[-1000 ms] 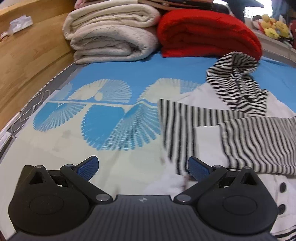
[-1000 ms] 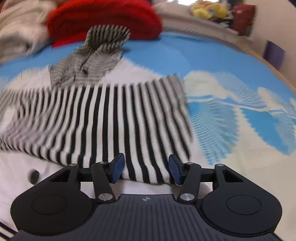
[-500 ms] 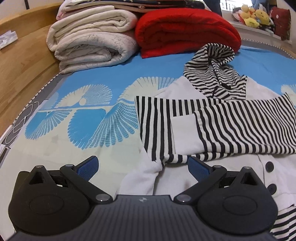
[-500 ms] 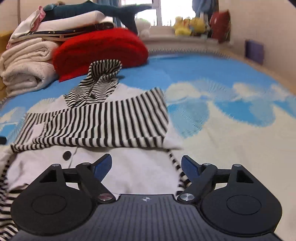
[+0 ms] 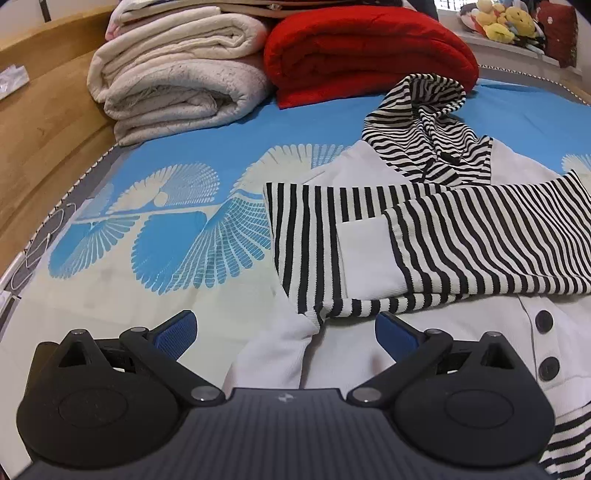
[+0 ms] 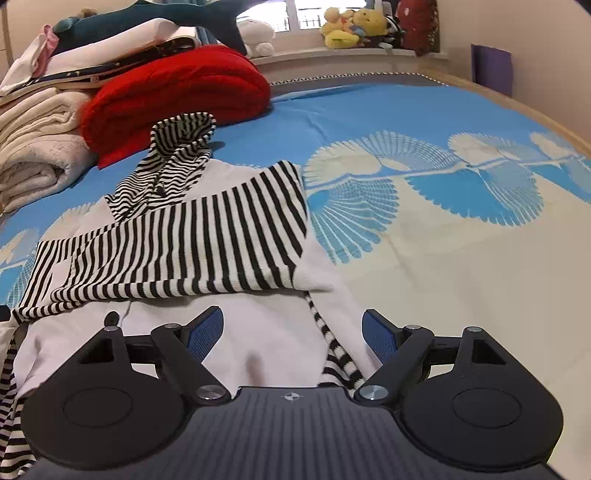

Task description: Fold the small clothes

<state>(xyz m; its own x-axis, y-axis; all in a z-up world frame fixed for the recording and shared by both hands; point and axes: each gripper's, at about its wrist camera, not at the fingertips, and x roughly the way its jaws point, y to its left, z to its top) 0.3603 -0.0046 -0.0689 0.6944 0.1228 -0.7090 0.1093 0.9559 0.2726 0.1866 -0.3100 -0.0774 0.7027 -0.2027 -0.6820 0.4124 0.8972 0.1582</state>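
Observation:
A small white hooded jacket (image 5: 351,354) (image 6: 266,332) lies flat on the blue and cream bedspread, buttons up. Its black-and-white striped hood (image 5: 424,125) (image 6: 173,162) points toward the far blankets. Both striped sleeves (image 5: 461,240) (image 6: 177,254) are folded across the chest, one over the other. My left gripper (image 5: 284,330) is open above the jacket's left edge, just below the sleeves, with nothing between its pads. In the right wrist view my right gripper (image 6: 293,332) is open over the jacket's right lower side, pads apart from the cloth.
Folded cream blankets (image 5: 177,85) and a red blanket (image 5: 369,48) are stacked at the bed's far end. A wooden bed frame (image 5: 40,122) runs along the left. Plush toys (image 6: 347,29) sit on the windowsill. Bare bedspread (image 6: 461,240) stretches right of the jacket.
My right gripper let go of the striped sleeve, opened wide and drew back toward the jacket's lower part. My left gripper stayed open and drew back slightly; both sleeves now lie crossed on the chest.

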